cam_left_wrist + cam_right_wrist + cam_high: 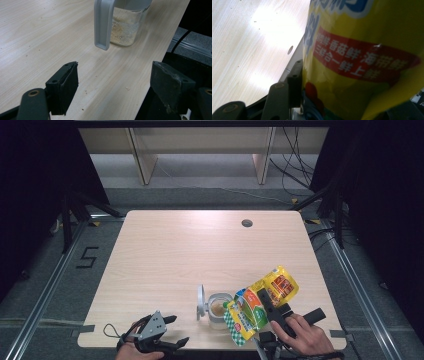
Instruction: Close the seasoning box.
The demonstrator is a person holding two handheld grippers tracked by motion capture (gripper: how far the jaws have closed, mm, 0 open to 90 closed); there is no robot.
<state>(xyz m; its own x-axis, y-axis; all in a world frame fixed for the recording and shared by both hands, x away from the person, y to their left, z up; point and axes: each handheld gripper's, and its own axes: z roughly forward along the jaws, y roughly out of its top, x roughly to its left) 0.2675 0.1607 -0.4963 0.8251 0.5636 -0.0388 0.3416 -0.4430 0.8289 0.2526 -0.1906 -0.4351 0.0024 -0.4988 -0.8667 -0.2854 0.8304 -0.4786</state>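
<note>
near the front edge of the worktop [165,250] stands a clear jar [219,310] with its grey lid [200,302] swung open to the left and a pale powder low inside. over it the right claw [265,301] grips a bright yellow and green pouch [260,305], tilted so its lower end hangs at the jar's mouth. from the right gripper view the pouch [362,60] presses flat against the one jaw i can see, so the hold looks firm.

the left claw [172,330] rests released at the near edge, well apart from the jar, its pads [68,85] spread wide and the jar [126,27] ahead of them.

to pour well, i would say keep the pouch's open end right over the jar's mouth, tip it slowly, and steady the jar with the idle claw; a quick tilt could spill powder onto the worktop.
</note>
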